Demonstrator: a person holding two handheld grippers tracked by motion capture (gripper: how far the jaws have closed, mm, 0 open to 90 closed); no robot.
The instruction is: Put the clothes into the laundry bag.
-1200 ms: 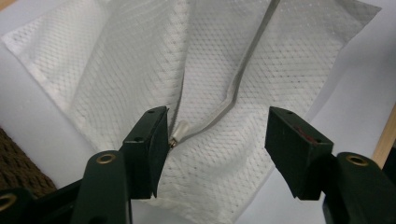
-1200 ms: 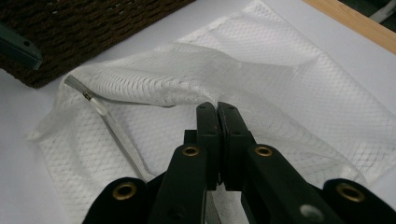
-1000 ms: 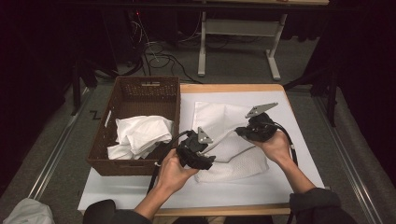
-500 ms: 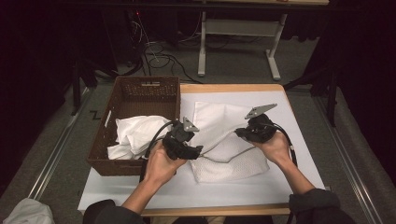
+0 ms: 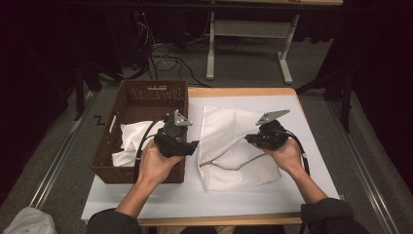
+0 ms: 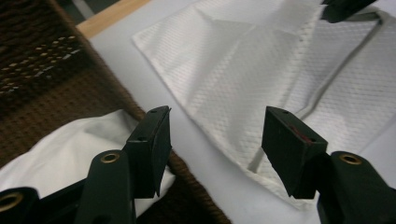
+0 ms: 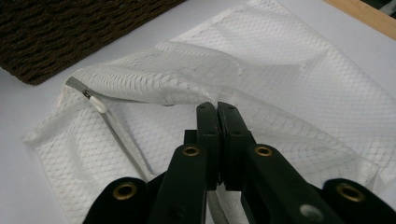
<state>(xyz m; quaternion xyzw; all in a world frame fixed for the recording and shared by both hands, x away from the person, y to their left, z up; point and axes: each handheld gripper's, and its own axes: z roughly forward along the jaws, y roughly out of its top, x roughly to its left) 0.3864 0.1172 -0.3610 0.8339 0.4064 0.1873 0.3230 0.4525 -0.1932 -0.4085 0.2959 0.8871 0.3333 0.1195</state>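
Note:
A white mesh laundry bag (image 5: 229,141) lies on the white-covered table, its grey zipper (image 5: 228,166) partly undone. My right gripper (image 5: 250,140) is shut on the bag's upper layer and holds that edge lifted; in the right gripper view the shut gripper (image 7: 217,112) pinches the mesh bag (image 7: 289,98), with the zipper pull (image 7: 98,105) to the left. My left gripper (image 5: 194,145) hovers over the right rim of a brown wicker basket (image 5: 146,92), open with nothing between its fingers (image 6: 156,135). White cloth (image 5: 132,139) lies in the basket.
In the left gripper view the basket (image 6: 42,70) and its cloth (image 6: 65,149) sit at left and the mesh bag (image 6: 243,70) at right. The table (image 5: 311,112) has bare white cover around the bag. Cables and a metal stand (image 5: 246,29) are on the floor behind.
My left gripper has moved left and upward, from over the bag's left edge to above the basket's right rim. The right gripper has kept still, holding the bag.

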